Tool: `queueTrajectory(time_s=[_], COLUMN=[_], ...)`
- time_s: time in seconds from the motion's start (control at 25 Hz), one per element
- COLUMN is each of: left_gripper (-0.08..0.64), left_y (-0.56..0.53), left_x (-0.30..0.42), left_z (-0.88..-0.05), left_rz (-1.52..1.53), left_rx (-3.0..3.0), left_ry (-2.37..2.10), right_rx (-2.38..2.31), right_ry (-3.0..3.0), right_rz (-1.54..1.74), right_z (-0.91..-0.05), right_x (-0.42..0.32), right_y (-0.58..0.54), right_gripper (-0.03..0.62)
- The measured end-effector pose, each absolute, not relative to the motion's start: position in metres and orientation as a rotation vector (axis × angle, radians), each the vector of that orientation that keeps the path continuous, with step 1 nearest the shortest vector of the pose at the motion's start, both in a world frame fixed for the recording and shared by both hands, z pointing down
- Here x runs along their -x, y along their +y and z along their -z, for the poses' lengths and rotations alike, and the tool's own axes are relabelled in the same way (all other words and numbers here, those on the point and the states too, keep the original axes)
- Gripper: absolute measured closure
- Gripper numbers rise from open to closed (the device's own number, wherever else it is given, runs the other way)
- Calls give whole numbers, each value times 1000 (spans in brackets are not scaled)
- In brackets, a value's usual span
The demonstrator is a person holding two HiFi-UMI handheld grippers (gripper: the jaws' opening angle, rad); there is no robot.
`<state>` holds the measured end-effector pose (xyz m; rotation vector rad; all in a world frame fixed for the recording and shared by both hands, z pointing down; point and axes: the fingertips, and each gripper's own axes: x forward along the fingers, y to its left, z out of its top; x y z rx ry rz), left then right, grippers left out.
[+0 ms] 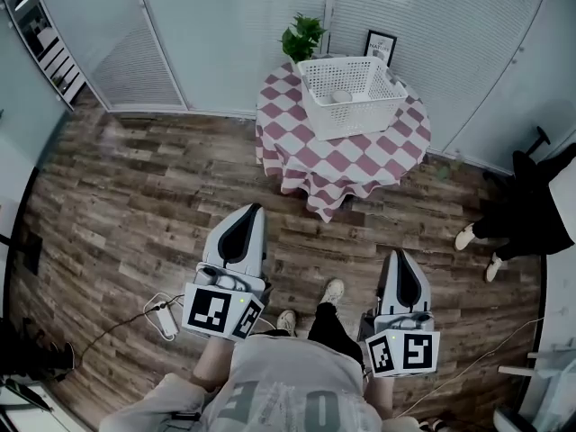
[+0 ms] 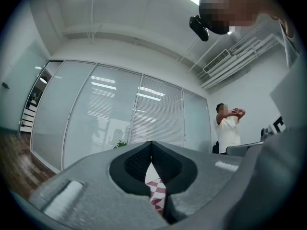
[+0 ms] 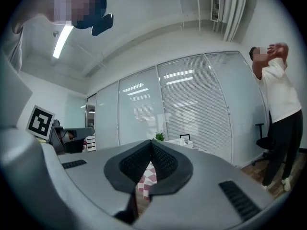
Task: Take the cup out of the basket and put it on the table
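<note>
Stands well back from a round table draped in a red-and-white chequered cloth (image 1: 297, 151), with a stretch of wood-plank floor (image 1: 135, 187) in between. Holds the left gripper (image 1: 249, 212) and the right gripper (image 1: 397, 259) out in front, roughly level, both aimed towards that table. Carries nothing in either. Shows jaws together on each, dark ribbed pads meeting at the tips, with only a sliver of chequered cloth visible through the gap lower down in each gripper view.

Faces a small pale cup (image 1: 341, 96) resting low inside a white latticed plastic basket (image 1: 355, 120) on the far half of the tabletop, just in front of a potted green plant (image 1: 301, 36) and a black picture frame (image 1: 381, 45). Looks upright there, mouth upward, though too small to be sure.

Has that cup straight ahead and well apart from both sets of jaws, between the two lines of aim and a little towards the right gripper's side. Favours neither hand clearly at this range; probably the right one once at the table, judging by that offset.

Calls first for closing the whole distance, then for parting one pair of jaws and coming down over the basket's rim from above, since the tall latticed walls would likely block a level reach.
</note>
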<state>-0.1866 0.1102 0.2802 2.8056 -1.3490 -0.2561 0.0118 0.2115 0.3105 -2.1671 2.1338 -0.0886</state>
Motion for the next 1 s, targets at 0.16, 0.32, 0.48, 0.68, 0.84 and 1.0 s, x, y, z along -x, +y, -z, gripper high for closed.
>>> queueTrajectory(time_s=[0.16,0.32,0.48,0.68,0.84,1.0], left_gripper=[554,555,554,555,555,555], left_y=[74,39,2,-36,-56,-76], left_x=[157,119,80,35,7,-8], left_z=[-290,-285,-272,-266,-262,-263], left_rz=[233,287,294,280,285,281], left_rx=[-2783,-2772,-2776,-2767,-2772,-2758], left_ry=[-1362,-1366,-1410,-1442,-1463,-1482], right_rx=[2153,2124,2096,2095,2069,2047], right_ry=[2167,2187,2223,2257,2266,2299], right_rz=[111,120,111,135,163,163], right_z=[-318,-319,-315,-318,-324,-324], right_x=[-40,-77,-115,-161,-190,-202], right_y=[169,128,86,43,19,-2], right_gripper=[581,581,581,581,581,581])
